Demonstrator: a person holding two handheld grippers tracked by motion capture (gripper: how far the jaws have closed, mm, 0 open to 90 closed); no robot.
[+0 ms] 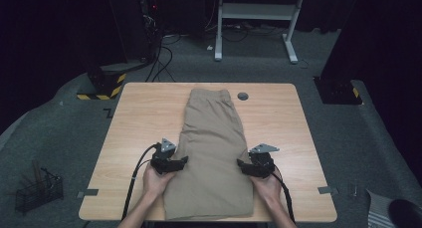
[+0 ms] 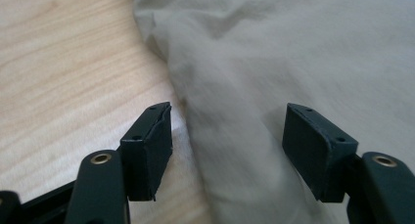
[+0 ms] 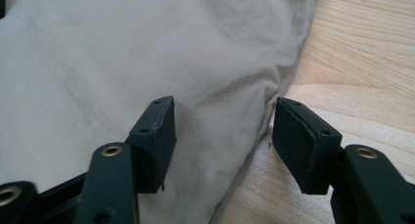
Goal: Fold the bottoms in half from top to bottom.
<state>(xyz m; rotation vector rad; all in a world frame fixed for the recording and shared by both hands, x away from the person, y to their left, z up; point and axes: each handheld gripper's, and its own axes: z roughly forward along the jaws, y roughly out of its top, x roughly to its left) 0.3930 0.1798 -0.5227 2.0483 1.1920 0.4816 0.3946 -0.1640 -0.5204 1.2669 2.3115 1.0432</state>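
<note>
A pair of khaki shorts (image 1: 214, 148) lies folded lengthwise down the middle of the wooden table (image 1: 144, 113), waistband at the far end. My left gripper (image 1: 183, 161) sits at the cloth's left edge, held by a hand near the table's front. In the left gripper view its jaws (image 2: 227, 136) stand open, with the edge of the shorts (image 2: 293, 53) lying between them over the table (image 2: 58, 62). My right gripper (image 1: 242, 164) mirrors it at the right edge. Its jaws (image 3: 222, 131) are open too, straddling the fabric's (image 3: 122, 53) folded border beside bare wood (image 3: 367, 62).
A small grey round cap (image 1: 243, 96) sits in the tabletop near the waistband. On the floor, a black wire basket (image 1: 37, 190) stands at the left, a yellow-striped base (image 1: 102, 86) at the far left, and a white desk frame (image 1: 256, 14) behind.
</note>
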